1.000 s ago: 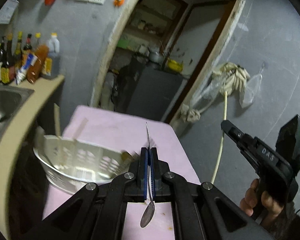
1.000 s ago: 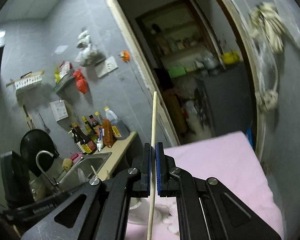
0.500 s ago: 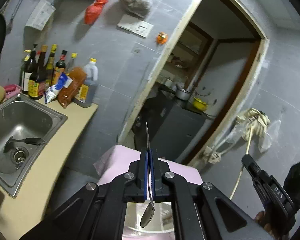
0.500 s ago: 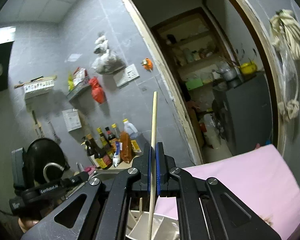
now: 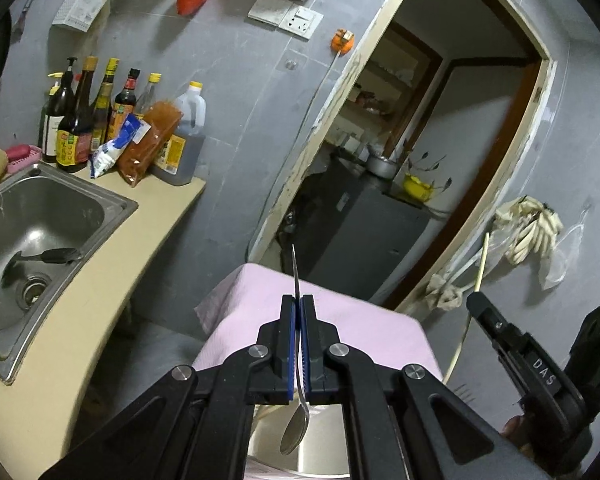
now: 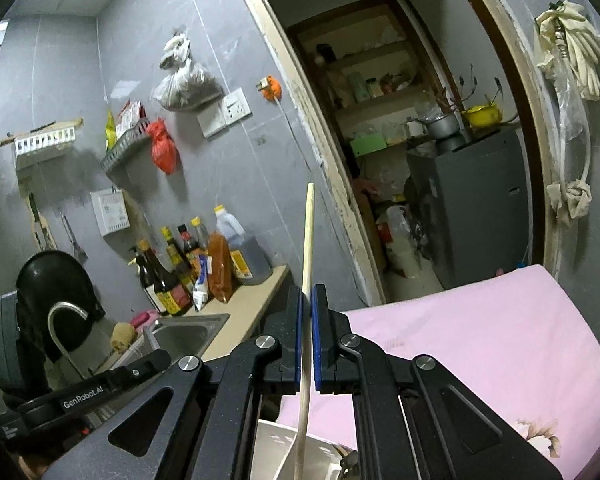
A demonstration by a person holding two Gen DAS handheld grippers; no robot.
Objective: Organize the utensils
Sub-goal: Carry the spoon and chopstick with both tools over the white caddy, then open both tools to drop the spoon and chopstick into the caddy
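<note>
Your left claw (image 5: 299, 346) is clamped on a metal spoon (image 5: 296, 426), bowl hanging below the pads over the pink-covered table (image 5: 364, 324). Your right claw (image 6: 307, 340) pinches a wooden chopstick (image 6: 308, 236), standing upright through it.

Spoon (image 5: 295, 432) shaft hidden between the jaws; chopstick (image 6: 307, 264) lower end cut off by frame edge; white basket (image 6: 284, 452) mostly behind gripper links; bottle (image 5: 74, 120) labels too small to read.
</note>
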